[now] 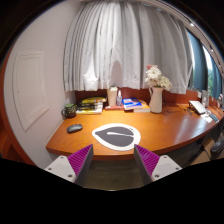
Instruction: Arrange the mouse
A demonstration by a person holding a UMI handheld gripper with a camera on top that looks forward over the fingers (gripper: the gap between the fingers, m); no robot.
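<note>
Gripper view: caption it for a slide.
Open gripper faces a wooden desk; mouse lies beyond the mouse pad.

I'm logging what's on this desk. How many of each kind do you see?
Mouse: 1
Mouse pad: 1
Vase of flowers: 1
Book stack: 1
Total: 4
The tool is open, short of the mouse pad.

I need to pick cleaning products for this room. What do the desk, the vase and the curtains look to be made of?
The desk looks like wood or wood veneer: warm orange-brown, with a smooth, slightly glossy top. The vase holding flowers looks like glazed white ceramic, though plastic cannot be ruled out. The curtains look like light fabric, hanging in soft vertical folds. The gripper stands open above the desk edge.
</note>
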